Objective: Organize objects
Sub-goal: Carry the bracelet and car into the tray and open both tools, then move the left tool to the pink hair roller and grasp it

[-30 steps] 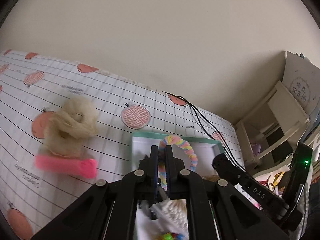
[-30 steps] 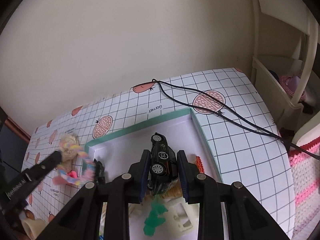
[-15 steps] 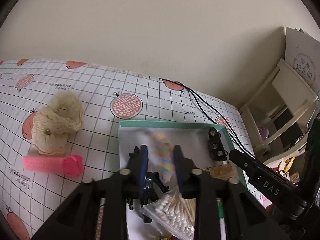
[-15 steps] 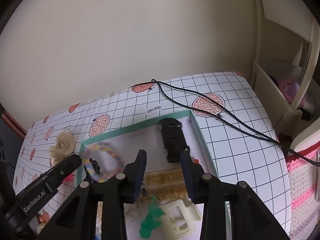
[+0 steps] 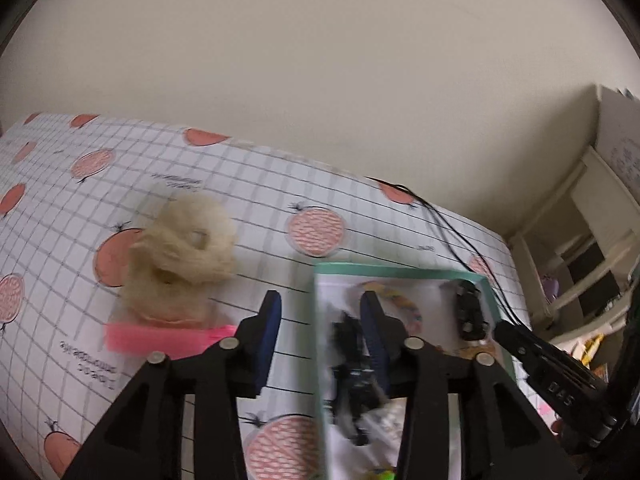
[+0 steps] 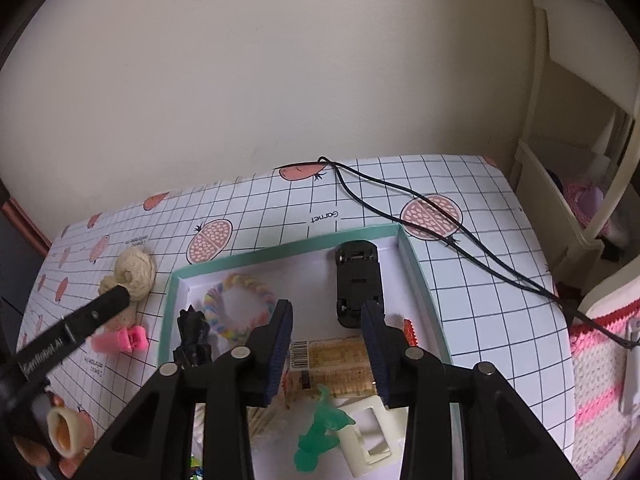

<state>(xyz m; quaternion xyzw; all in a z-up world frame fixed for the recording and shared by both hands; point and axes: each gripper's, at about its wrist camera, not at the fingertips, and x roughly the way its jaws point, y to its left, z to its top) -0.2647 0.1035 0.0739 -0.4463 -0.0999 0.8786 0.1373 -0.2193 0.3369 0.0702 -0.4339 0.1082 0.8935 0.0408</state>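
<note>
Black toy car (image 6: 357, 282) just beyond right claw (image 6: 326, 344)

"Garnet" on tablecloth (image 6: 325, 216)

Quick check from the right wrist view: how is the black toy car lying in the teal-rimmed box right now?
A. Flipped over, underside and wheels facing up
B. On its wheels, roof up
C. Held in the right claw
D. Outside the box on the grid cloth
A. The black toy car lies in the far corner of the box with its chassis and axles facing up, clear of the open right claw.
</note>
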